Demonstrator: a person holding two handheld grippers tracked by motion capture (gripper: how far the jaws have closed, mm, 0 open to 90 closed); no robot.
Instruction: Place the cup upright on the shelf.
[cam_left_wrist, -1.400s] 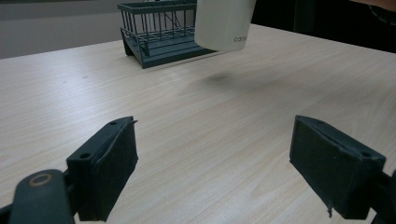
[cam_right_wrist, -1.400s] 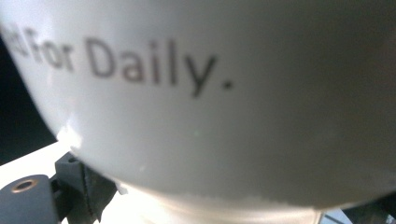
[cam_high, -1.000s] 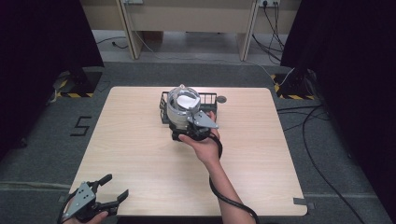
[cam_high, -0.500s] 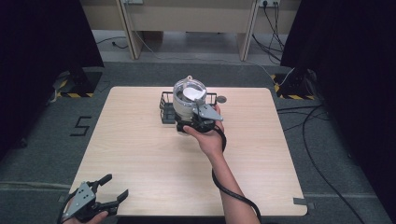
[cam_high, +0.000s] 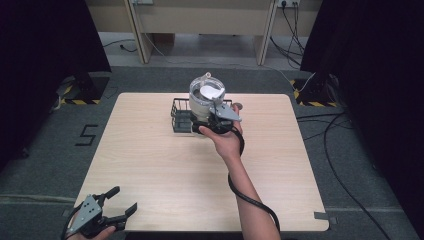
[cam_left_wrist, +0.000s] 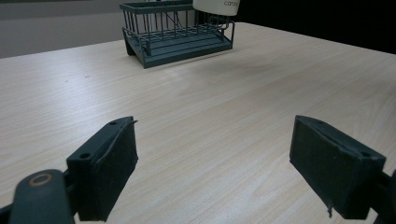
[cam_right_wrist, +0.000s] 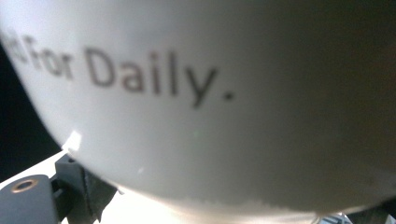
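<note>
— Where is the white container?

— The white container (cam_high: 206, 97) is at the far middle of the table (cam_high: 150, 155), held up over the right part of the dark wire basket (cam_high: 181, 116). It has a clear lid on top with something white under it. In the right gripper view its white side (cam_right_wrist: 201, 107) sits very close to the camera, blurred, with dark print that reads "For Daily."

— Is it resting in the basket?

— From above I cannot tell whether its bottom touches the basket. In the left gripper view the container's lower edge (cam_left_wrist: 215, 6) shows at the top of the picture, above the basket's right end (cam_left_wrist: 177, 28).

— What holds it?

— The right gripper (cam_high: 216, 120) is pressed against the container's near side, with the person's right hand (cam_high: 225, 142) behind it and the forearm reaching in from the bottom edge. A black cable loops down beside the arm. The jaws sit around the container's lower part, so it looks gripped, though the fingertips themselves are hidden.

— And the other one?

— The left gripper (cam_high: 112, 207) is at the near left corner of the table, well apart from the basket, held in the left hand (cam_high: 92, 231). Its jaws are spread wide with nothing between them; its own view shows bare wood between the two black pads (cam_left_wrist: 109, 172).

— Anything else on the table?

— A small round thing (cam_high: 238, 106) lies just right of the container; too small to name.
</note>
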